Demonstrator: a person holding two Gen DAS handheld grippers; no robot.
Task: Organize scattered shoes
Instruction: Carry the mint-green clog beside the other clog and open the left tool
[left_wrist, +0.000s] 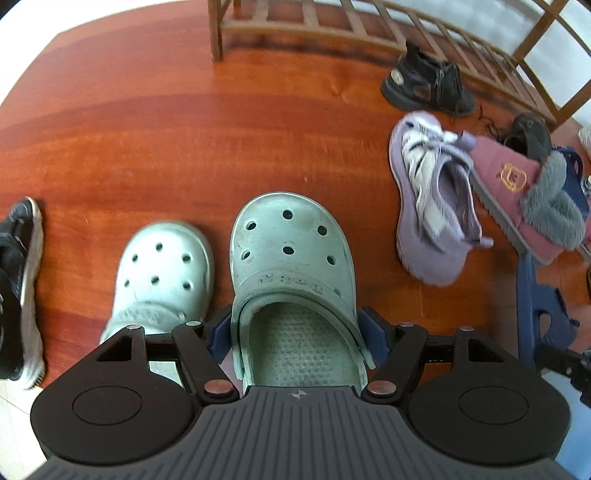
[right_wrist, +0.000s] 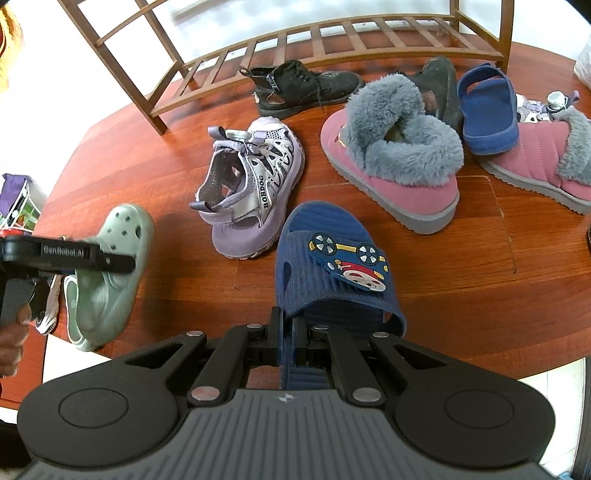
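Left wrist view: a pale green clog (left_wrist: 291, 266) is clamped at its heel by the left hand-held gripper (left_wrist: 295, 332), lower centre; its mate (left_wrist: 162, 269) is seen just left.
Right wrist view: a blue slipper (right_wrist: 328, 269) is pinched at its edge by the right hand-held gripper (right_wrist: 290, 343), lower centre.
Farther: a lilac sandal (right_wrist: 251, 188) and pink fur-lined boot (right_wrist: 395, 162) are seen mid-frame on the wooden floor (right_wrist: 461, 295).
Top: a wooden shoe rack (right_wrist: 332, 37) is seen.

"BOBDOG" runs down the side strap of the purple sandal (right_wrist: 255, 188). "GenRobot.AI" is printed on the left gripper (right_wrist: 70, 254). Raised lettering on the green clog's (left_wrist: 291, 258) strap is unreadable.
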